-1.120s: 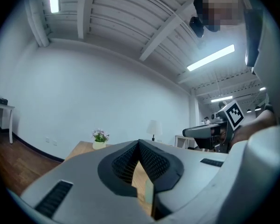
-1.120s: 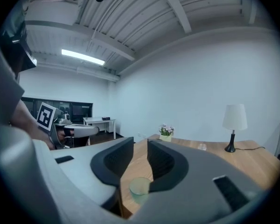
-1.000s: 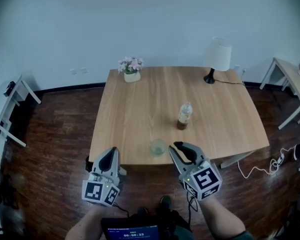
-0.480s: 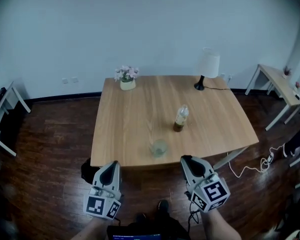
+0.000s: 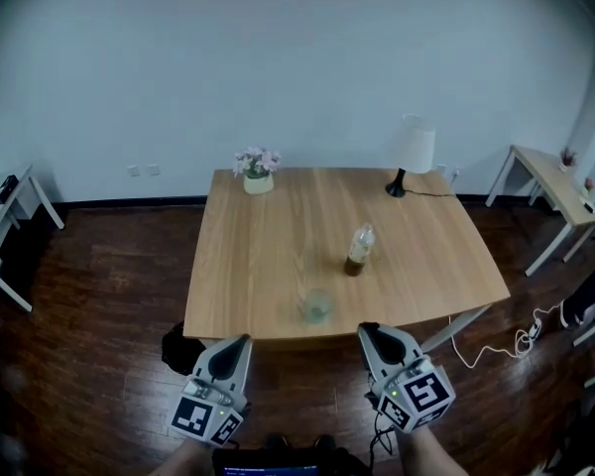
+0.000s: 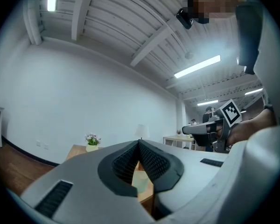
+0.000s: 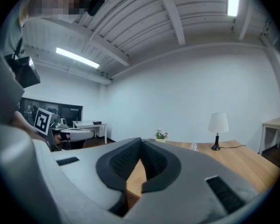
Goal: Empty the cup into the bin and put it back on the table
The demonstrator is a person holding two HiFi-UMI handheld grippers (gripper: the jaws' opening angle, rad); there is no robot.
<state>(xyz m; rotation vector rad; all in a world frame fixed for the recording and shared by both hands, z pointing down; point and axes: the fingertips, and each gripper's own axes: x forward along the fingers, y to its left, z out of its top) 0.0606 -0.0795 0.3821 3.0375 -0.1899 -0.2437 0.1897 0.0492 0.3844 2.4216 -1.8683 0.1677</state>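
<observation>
Both of our tools, the left gripper [image 5: 240,342] and the right gripper [image 5: 369,331], are clenched with jaws together on nothing, held off the near edge of the table [image 5: 268,236], where the clear cup [image 5: 315,305] stands upright near that edge, ahead of the 2 grippers.
</observation>
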